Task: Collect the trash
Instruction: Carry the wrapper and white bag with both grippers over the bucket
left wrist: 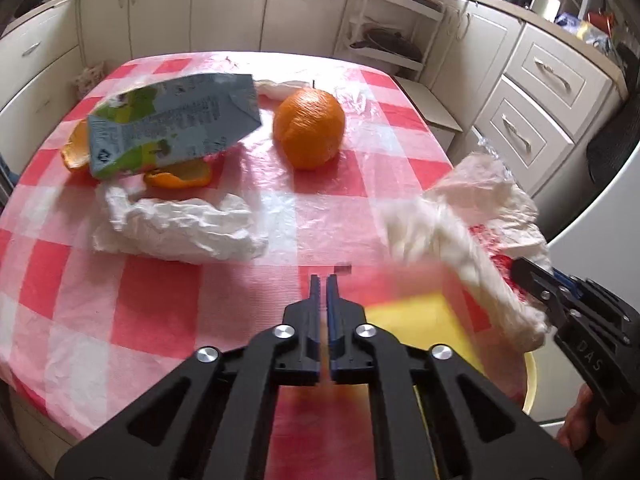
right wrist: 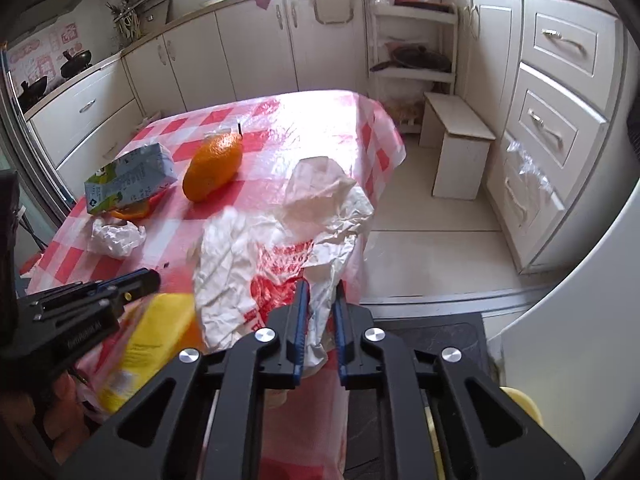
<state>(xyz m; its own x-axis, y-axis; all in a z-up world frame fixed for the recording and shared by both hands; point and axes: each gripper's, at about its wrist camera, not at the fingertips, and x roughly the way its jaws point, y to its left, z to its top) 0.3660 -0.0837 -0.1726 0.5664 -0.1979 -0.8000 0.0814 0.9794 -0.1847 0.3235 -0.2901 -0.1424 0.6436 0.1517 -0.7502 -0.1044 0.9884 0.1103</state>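
My right gripper is shut on a white plastic bag with red print, held at the table's near right edge; the bag also shows in the left wrist view. My left gripper is shut and empty, just left of the bag. A blurred yellow package hangs below the left gripper beside the bag, also visible in the left wrist view. On the table lie a grey-green drink carton, orange peel, a crumpled white paper and a whole orange.
The table wears a red-and-white checked cloth. A yellow bin rim shows under the bag. Cream cabinets ring the room, with a small white stool on the floor right of the table.
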